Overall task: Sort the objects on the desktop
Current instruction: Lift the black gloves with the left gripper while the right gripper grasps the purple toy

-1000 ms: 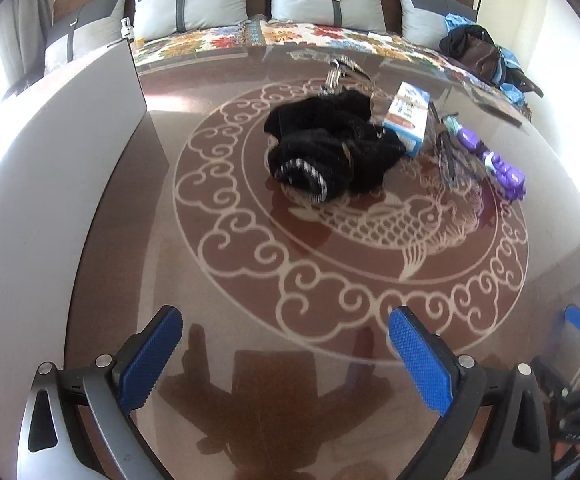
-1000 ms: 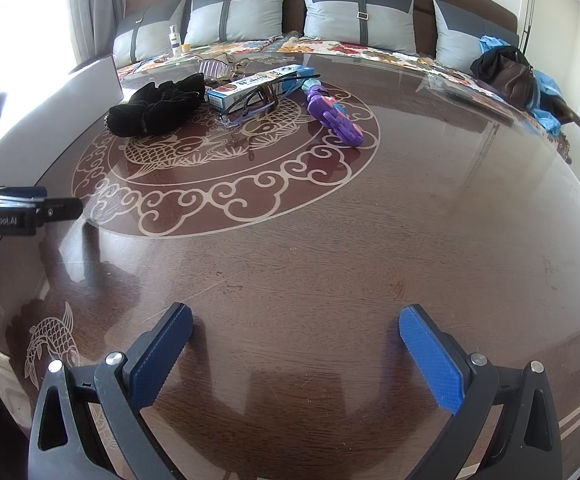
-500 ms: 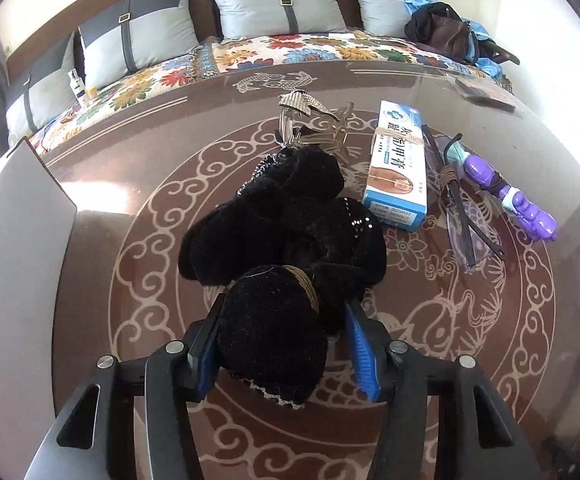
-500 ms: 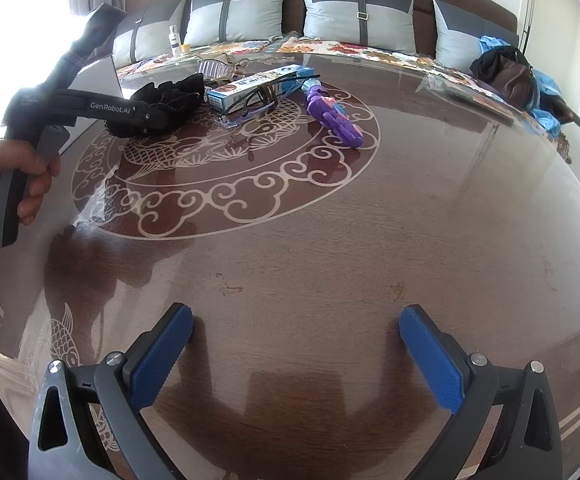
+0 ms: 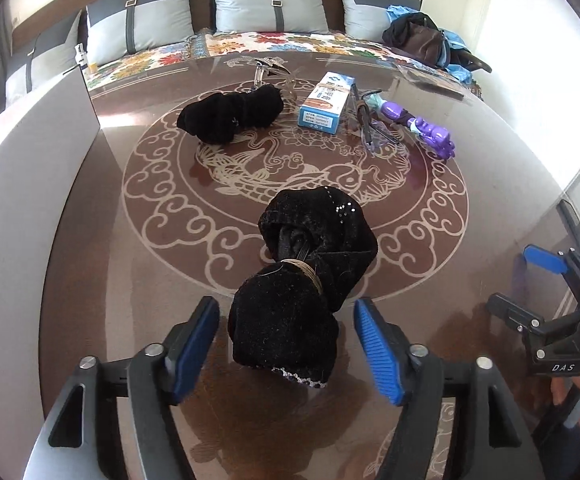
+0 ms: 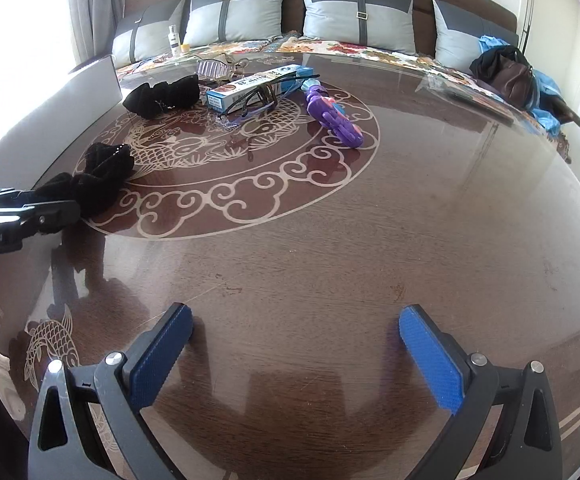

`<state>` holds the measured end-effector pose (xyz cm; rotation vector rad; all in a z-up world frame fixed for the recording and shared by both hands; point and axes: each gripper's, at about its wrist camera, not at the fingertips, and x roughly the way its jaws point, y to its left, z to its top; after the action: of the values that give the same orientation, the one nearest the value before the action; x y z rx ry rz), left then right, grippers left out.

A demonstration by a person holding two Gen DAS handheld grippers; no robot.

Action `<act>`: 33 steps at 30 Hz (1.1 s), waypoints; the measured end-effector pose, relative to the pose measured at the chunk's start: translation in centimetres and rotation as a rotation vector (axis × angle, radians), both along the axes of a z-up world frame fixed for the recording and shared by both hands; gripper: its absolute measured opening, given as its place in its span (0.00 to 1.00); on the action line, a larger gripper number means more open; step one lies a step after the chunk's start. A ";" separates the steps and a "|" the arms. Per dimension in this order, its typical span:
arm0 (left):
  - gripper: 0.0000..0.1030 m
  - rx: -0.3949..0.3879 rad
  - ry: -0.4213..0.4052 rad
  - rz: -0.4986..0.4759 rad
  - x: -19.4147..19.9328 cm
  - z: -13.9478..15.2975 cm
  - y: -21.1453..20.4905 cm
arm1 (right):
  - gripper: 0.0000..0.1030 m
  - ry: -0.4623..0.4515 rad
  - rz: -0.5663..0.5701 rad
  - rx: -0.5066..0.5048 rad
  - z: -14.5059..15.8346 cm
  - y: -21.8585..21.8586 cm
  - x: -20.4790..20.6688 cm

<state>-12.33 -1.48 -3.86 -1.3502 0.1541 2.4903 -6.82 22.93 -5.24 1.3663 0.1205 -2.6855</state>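
Note:
A black velvet hair bow (image 5: 302,280) lies on the dark patterned table (image 5: 130,280), near its front. My left gripper (image 5: 286,320) straddles the bow's near lobe; its jaws are opening and both blue pads stand clear of the fabric. In the right wrist view the bow (image 6: 98,184) lies at the far left beside the left gripper (image 6: 30,216). A second black scrunchie (image 5: 230,118), a blue-white box (image 5: 324,104), glasses (image 5: 370,124) and a purple toy (image 5: 422,128) sit at the back. My right gripper (image 6: 296,320) hangs open over bare table.
A clear hair clip (image 5: 270,66) lies behind the scrunchie. A grey upright panel (image 5: 30,160) borders the table's left side. Beyond the far edge is a sofa with cushions (image 5: 270,4) and a dark bag (image 5: 418,38). The right gripper (image 5: 550,280) shows at the right edge.
The left gripper closed on the black bow in the pile, carried it to the near part of the table, and its jaws have parted off it. The right gripper stayed still.

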 end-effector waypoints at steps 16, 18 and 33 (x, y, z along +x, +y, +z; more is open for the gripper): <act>0.38 0.021 0.025 0.035 0.4 -0.9 0.5 | 1.00 -0.008 0.023 -0.050 0.2 0.4 -0.2; 0.38 0.050 0.015 0.058 1.8 -0.8 -0.7 | 0.99 -0.002 0.016 -0.137 1.2 1.5 -1.2; 0.38 0.116 0.051 0.065 4.5 -1.1 -3.0 | 0.66 -0.201 0.081 0.007 1.3 -0.9 -22.4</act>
<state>-7.80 -4.49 -5.00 -1.2652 -0.0234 2.5449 -29.23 21.99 -3.94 1.5866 0.1615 -2.4685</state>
